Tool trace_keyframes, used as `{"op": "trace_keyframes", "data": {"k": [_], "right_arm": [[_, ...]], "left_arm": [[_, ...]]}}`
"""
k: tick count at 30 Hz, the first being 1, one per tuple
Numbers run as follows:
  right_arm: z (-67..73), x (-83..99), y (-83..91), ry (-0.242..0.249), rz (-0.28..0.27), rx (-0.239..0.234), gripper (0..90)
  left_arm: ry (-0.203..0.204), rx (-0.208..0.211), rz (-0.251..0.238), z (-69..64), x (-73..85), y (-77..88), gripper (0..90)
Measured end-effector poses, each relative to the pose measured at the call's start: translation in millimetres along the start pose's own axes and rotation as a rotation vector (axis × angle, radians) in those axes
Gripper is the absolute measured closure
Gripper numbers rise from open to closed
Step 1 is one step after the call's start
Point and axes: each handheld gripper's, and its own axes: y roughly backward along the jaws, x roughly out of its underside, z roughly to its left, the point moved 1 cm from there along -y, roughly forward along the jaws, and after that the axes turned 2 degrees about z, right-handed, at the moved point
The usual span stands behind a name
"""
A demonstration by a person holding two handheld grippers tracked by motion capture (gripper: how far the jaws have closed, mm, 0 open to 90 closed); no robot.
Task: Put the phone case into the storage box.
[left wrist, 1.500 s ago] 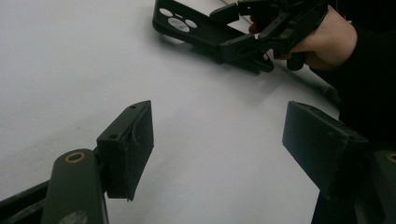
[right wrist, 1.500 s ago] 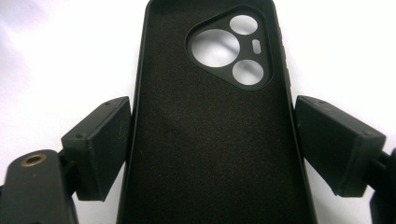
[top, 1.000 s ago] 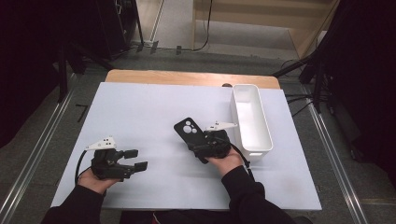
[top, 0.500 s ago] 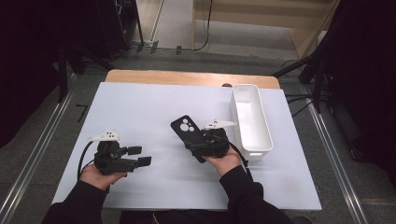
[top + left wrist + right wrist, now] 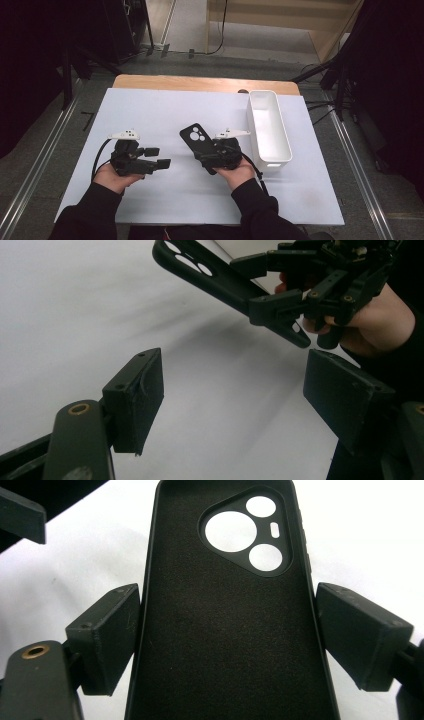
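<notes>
White sheet (image 5: pixel 150 110) covers wooden table (image 5: pixel 200 83).

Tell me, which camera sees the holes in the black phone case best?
The right gripper view: the phone case is close up, its three round holes sharp. The high view shows the case small, held by the right gripper. The left gripper view sees it edge-on.

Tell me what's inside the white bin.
The white bin looks empty: the high view shows a bare white floor and walls. The strip along its near wall is hidden by the rim.
</notes>
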Motion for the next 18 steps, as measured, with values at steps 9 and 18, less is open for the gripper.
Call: {"op": "trace_keyframes", "data": {"k": [9,18], "right_arm": [[4.0,-0.8,-5.9,-0.033,-0.039,0.002,12.5],[17.3,2.5,-6.3,-0.090,-0.079,-0.024,12.5]], "left_arm": [[0.028,-0.028,0.005,3.9,-16.8,-4.9,23.8],[0.077,-0.056,-0.026,8.1,-30.8,-4.0,24.4]]}}
